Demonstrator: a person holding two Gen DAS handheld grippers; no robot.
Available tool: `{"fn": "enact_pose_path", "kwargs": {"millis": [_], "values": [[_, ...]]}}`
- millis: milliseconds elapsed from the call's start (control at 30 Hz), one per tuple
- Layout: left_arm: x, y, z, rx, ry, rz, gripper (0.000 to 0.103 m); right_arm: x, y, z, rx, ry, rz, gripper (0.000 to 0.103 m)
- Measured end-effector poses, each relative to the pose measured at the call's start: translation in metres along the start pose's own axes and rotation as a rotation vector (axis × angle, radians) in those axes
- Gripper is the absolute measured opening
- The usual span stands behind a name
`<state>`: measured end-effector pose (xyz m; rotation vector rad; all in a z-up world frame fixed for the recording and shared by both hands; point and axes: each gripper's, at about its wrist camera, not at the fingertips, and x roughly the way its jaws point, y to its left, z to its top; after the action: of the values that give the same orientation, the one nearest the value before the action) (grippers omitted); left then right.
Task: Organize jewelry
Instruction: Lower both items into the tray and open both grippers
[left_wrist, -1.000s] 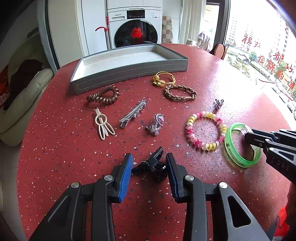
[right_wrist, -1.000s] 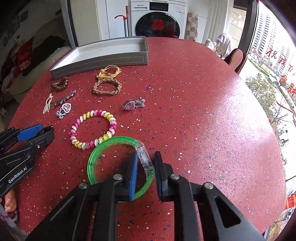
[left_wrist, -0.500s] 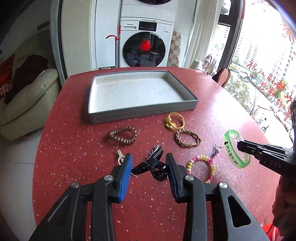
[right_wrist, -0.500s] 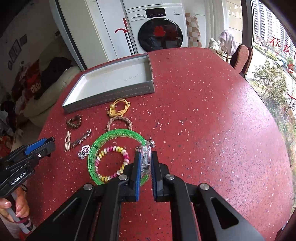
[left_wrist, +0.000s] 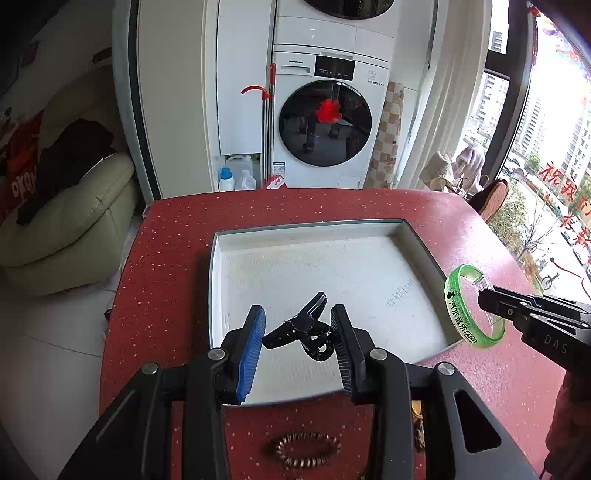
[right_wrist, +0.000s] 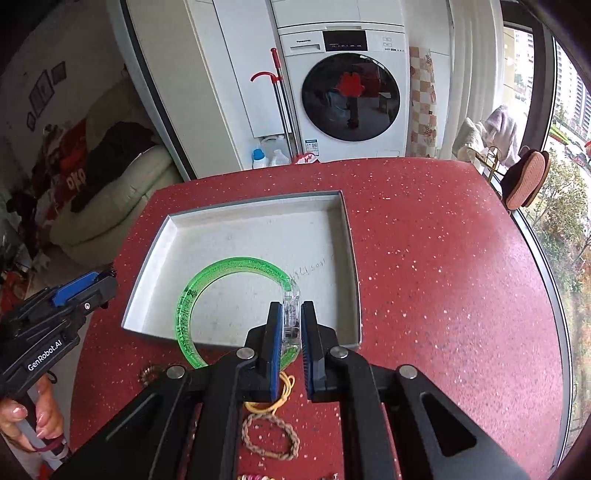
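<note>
Two grippers hang over the red table (left_wrist: 166, 258), each with a piece of jewelry in its jaws. The left gripper (left_wrist: 297, 332) holds a black hair clip (left_wrist: 301, 326) pinched between its blue pad and its black pad, the jaws standing about half apart around it; the clip sits tilted, one prong pointing up and ahead. Straight ahead of and below this gripper lies the grey tray (left_wrist: 218, 280) with its pale lining, and the clip is above the tray's near half. Below the gripper, toward the near edge, a brown coil tie (left_wrist: 304, 448) lies on the table. The right gripper (right_wrist: 291, 328) is closed narrowly on the clear clasp of a green bangle (right_wrist: 207, 280), whose ring stretches ahead and to the left of the jaws over the tray (right_wrist: 351, 258). In the left view the bangle (left_wrist: 458, 314) hangs off to the right of the left gripper, over the tray's right wall. Under the right gripper lie a yellow tie (right_wrist: 275, 398) and a braided bracelet (right_wrist: 269, 435). A hand (right_wrist: 29, 424) grips the left handle at the right view's lower left.
</note>
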<state>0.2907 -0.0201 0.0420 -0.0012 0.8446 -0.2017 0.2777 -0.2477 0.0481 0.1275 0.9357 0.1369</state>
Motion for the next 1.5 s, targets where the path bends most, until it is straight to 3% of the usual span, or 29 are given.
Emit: {"fn": "enact_pose_path", "kwargs": {"millis": [133,333,500,567,700,767,833,867,900,933,967,1233,1500], "values": [[0.053,0.001,0.012,0.026,0.043,0.047,0.055,0.044,0.000,0.022,0.008,0.037,-0.030,0.011],[0.108,0.000,0.000,0.041,0.120,0.085,0.055,0.098,-0.007,0.029,0.037,0.085,-0.081,0.011],[0.126,-0.002,-0.010,0.064,0.151,0.126,0.055,0.124,-0.006,0.017,0.007,0.120,-0.126,0.011],[0.126,-0.003,-0.010,0.075,0.129,0.145,0.069,0.125,-0.005,0.015,0.001,0.105,-0.137,0.011],[0.125,-0.006,-0.009,0.093,0.122,0.169,0.071,0.127,0.001,0.014,-0.034,0.097,-0.164,0.012],[0.124,-0.006,-0.009,0.092,0.122,0.169,0.071,0.125,0.001,0.013,-0.032,0.096,-0.160,0.020],[0.124,-0.004,-0.008,0.080,0.123,0.165,0.071,0.124,0.001,0.012,-0.017,0.101,-0.141,0.049],[0.123,-0.002,-0.008,0.070,0.126,0.161,0.075,0.121,0.000,0.011,-0.010,0.095,-0.130,0.052],[0.122,-0.001,-0.009,0.061,0.129,0.157,0.084,0.117,0.001,0.011,-0.002,0.084,-0.118,0.053],[0.120,0.000,-0.008,0.050,0.124,0.152,0.101,0.113,0.001,0.011,0.006,0.073,-0.106,0.053],[0.115,0.001,-0.008,0.043,0.102,0.148,0.103,0.107,0.000,0.011,0.016,0.063,-0.092,0.053],[0.075,0.002,-0.009,0.024,0.022,0.129,0.103,0.059,-0.003,0.005,0.062,-0.014,-0.030,0.071],[0.019,0.013,-0.035,-0.034,-0.019,0.042,0.103,0.016,-0.005,-0.028,0.110,-0.044,0.056,0.087]]}}
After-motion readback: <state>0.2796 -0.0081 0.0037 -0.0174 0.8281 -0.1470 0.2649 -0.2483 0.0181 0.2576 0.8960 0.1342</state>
